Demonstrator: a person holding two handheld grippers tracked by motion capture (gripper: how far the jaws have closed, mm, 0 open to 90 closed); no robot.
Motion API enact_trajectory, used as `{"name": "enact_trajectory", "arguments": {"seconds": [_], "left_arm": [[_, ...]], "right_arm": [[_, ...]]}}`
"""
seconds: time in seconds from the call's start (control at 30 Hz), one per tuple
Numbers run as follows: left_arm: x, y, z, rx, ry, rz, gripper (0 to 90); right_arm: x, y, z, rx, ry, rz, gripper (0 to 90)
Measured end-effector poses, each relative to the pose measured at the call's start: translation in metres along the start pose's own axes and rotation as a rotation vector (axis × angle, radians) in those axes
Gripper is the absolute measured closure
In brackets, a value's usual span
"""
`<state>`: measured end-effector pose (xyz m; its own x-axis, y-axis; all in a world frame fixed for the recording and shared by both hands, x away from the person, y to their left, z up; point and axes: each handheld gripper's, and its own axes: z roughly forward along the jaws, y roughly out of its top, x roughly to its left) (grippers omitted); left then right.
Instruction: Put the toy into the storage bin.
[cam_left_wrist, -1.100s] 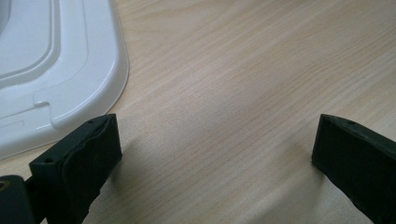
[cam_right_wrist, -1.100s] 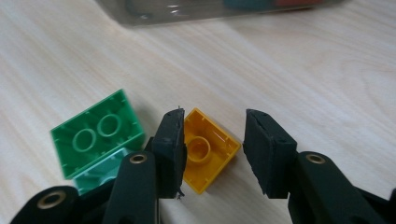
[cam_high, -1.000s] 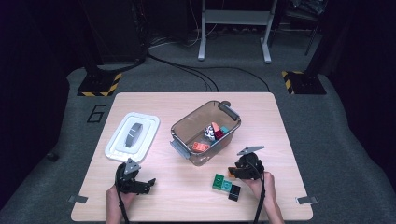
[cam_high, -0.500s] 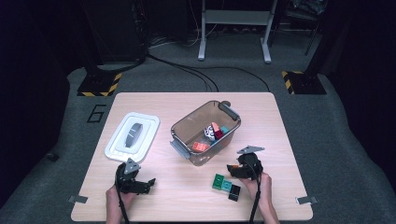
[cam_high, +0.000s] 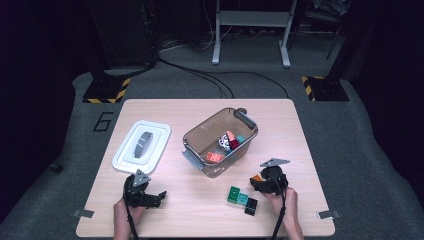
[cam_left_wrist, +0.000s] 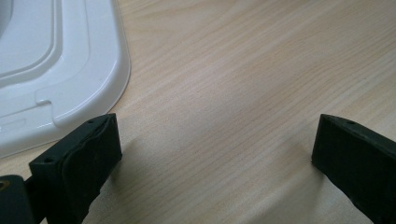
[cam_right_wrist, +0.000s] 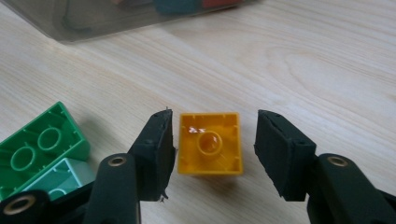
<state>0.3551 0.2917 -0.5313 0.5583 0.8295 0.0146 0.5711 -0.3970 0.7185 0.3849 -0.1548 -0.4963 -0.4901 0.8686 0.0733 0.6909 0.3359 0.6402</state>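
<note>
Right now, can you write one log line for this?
right tool: closing around yellow brick, small gap | left tool: open, idle over table | bin: lid off

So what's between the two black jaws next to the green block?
In the right gripper view, a yellow block lies upside down between the right hand-held gripper jaws.

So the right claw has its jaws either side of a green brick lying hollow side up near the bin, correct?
Not quite: the brick between the right claw jaws is orange-yellow, not green, as the right gripper view shows. It does lie hollow side up near the bin. The jaws have just been closing.
</note>
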Motion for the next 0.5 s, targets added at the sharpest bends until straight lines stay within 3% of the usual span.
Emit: {"name": "enact_trajectory", "arguments": {"seconds": [0.13, 0.37, 0.5], "left_arm": [[0.0, 0.0, 0.0, 0.0, 0.0, 0.0, 1.3], [0.0, 0.0, 0.0, 0.0, 0.0, -0.001, 1.3], [0.0003, 0.0001, -0.0001, 0.001, 0.002, 0.002, 1.3]], "right_arm": [[0.0016, 0.0006, 0.0054, 0.018, -0.007, -0.016, 57.1], [0.0013, 0.0001, 0.0058, 0.018, -0.01, -0.022, 58.7], [-0.0006, 0.0003, 0.0046, 0.004, 0.001, -0.001, 58.8]]}}
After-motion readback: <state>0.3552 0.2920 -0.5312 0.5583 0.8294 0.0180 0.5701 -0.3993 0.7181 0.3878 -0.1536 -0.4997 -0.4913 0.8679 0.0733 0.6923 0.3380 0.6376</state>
